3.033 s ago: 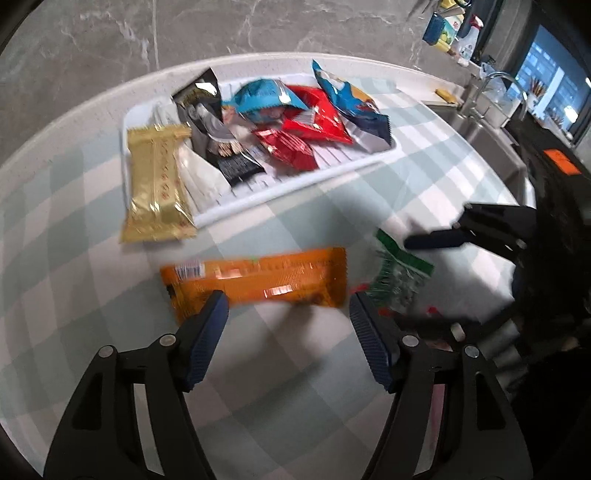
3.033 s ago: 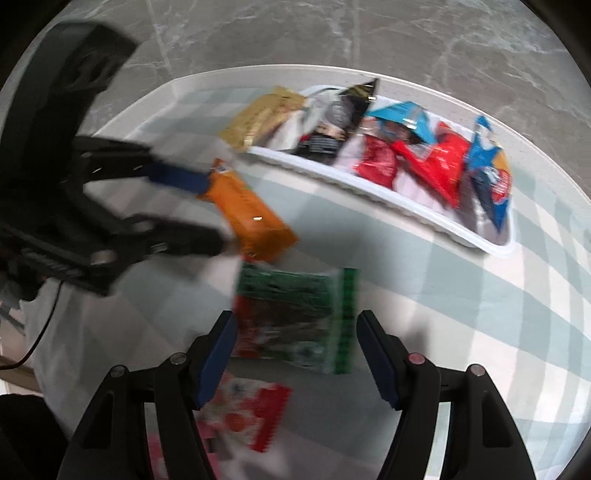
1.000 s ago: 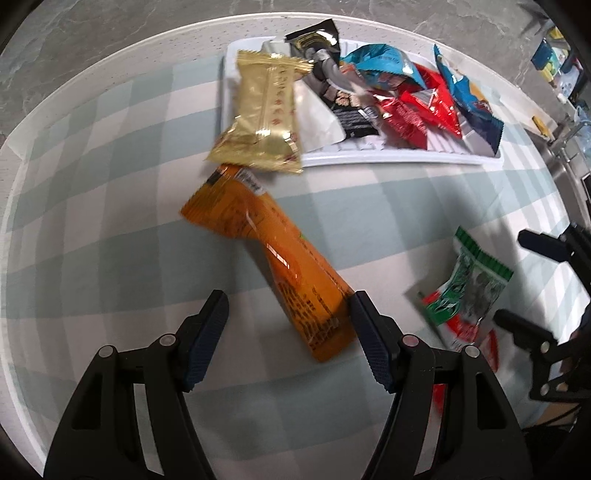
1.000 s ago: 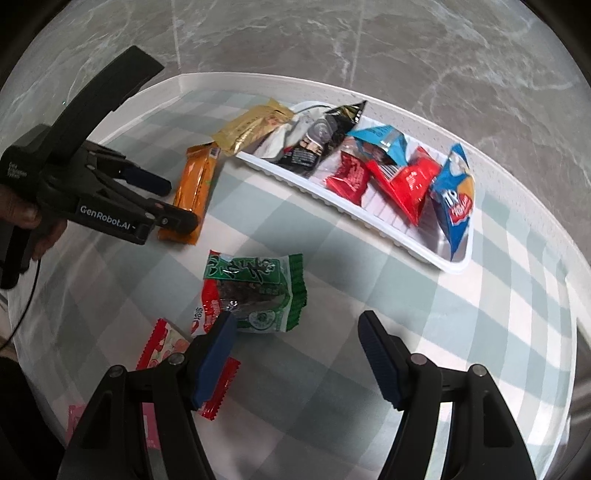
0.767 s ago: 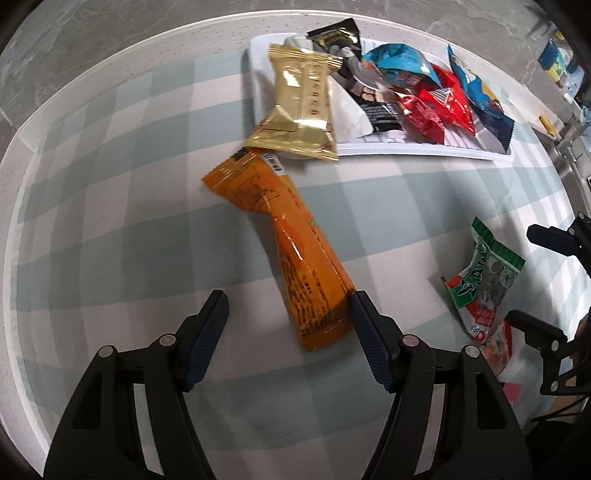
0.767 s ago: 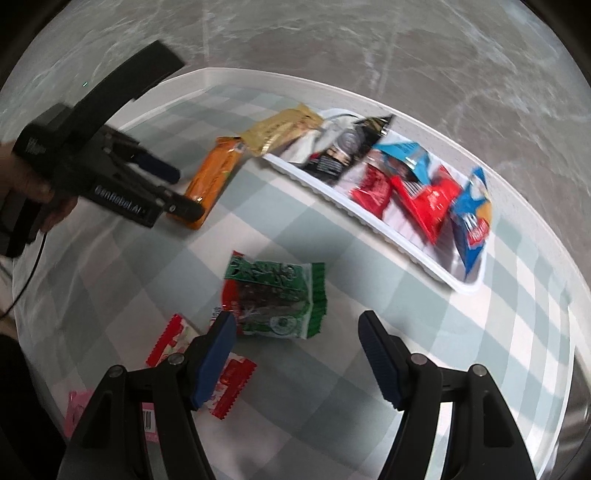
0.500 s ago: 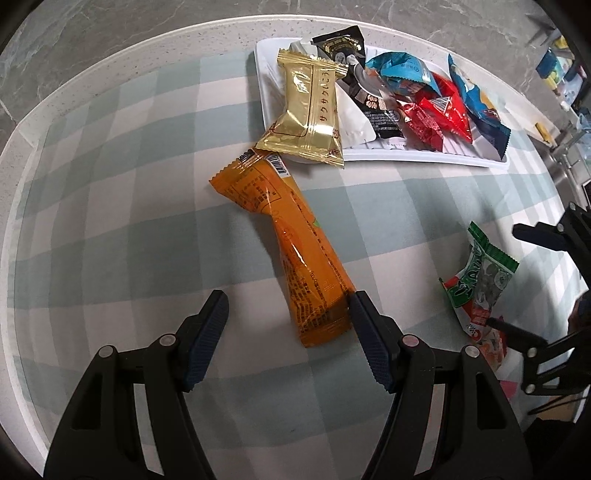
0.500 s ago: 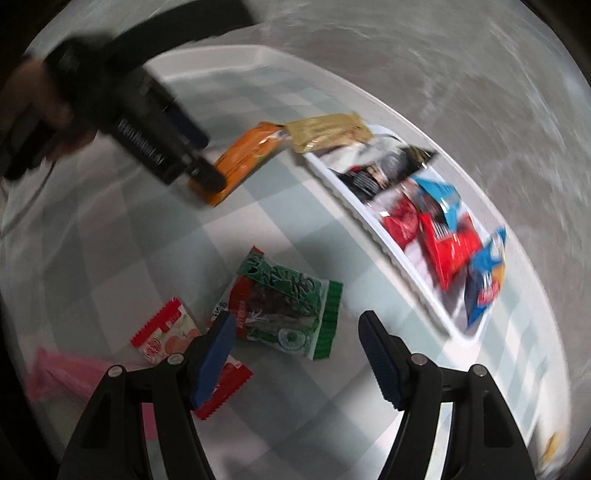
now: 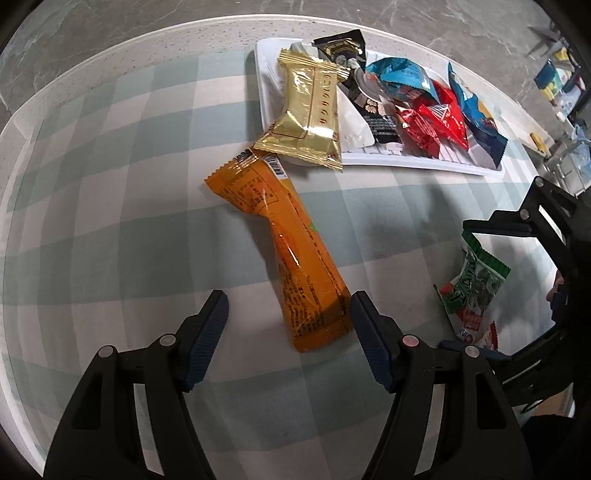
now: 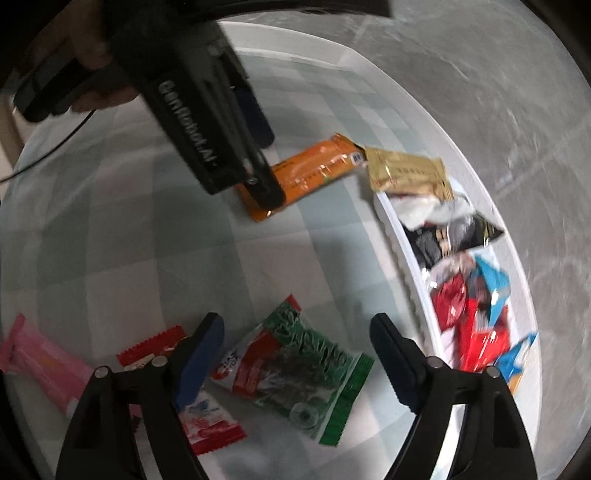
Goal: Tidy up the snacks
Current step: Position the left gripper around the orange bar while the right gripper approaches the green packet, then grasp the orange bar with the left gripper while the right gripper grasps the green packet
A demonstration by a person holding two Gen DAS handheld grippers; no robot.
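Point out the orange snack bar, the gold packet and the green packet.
orange snack bar (image 9: pixel 295 258): left wrist view, middle of wrapper.
gold packet (image 9: pixel 308 114): left wrist view, centre of foil.
green packet (image 10: pixel 299 363): right wrist view, middle of pack.

1. This looks like a kitchen in a home.
2. A round table (image 9: pixel 110 155) has a green and white checked cloth.
3. The floor (image 9: pixel 110 22) is grey marble.
4. Far off stand bottles (image 9: pixel 554 83) on a counter.
5. A white tray (image 9: pixel 424 164) holds snack bags.

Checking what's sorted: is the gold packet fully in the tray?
Not fully. The gold packet lies across the tray's near rim, its lower end hanging out over the tablecloth, by the orange packet.
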